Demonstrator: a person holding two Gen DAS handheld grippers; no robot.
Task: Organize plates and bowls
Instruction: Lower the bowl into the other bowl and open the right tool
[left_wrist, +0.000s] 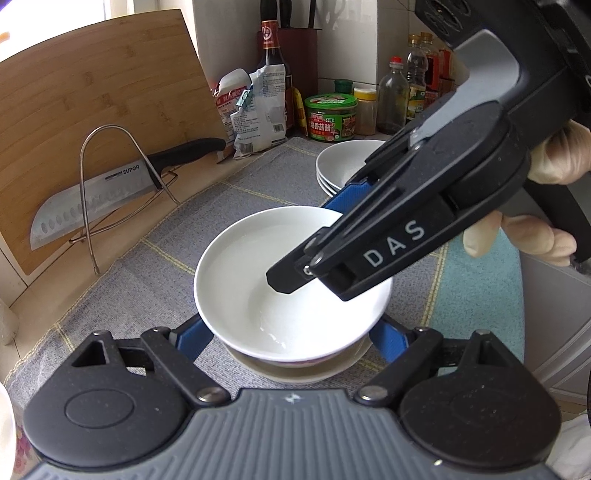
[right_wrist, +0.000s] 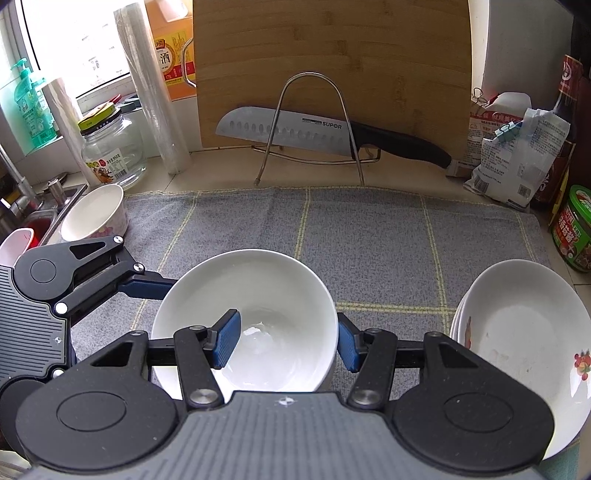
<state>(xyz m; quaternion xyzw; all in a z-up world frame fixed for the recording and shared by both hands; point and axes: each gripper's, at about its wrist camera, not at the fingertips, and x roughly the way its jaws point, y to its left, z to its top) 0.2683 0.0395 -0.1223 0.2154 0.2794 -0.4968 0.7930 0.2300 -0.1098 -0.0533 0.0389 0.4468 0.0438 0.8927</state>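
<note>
A white bowl (left_wrist: 258, 280) (right_wrist: 258, 291) sits stacked on another bowl (left_wrist: 295, 371) on the grey cloth. My left gripper (left_wrist: 288, 339) is open, its blue fingers on either side of the stack, low down; it also shows at the left of the right wrist view (right_wrist: 147, 288). My right gripper (right_wrist: 286, 343) is open and straddles the top bowl's right rim, one finger (right_wrist: 225, 341) inside, one outside; it shows reaching in from the right in the left wrist view (left_wrist: 332, 273). A stack of white plates (right_wrist: 524, 332) (left_wrist: 343, 162) lies to the right.
A cutting board (right_wrist: 332, 66) leans at the back with a knife (right_wrist: 295, 131) on a wire stand. Another bowl (right_wrist: 92, 214) stands at the cloth's left by the sink. Jars, bottles and bags (left_wrist: 332, 118) crowd the back corner.
</note>
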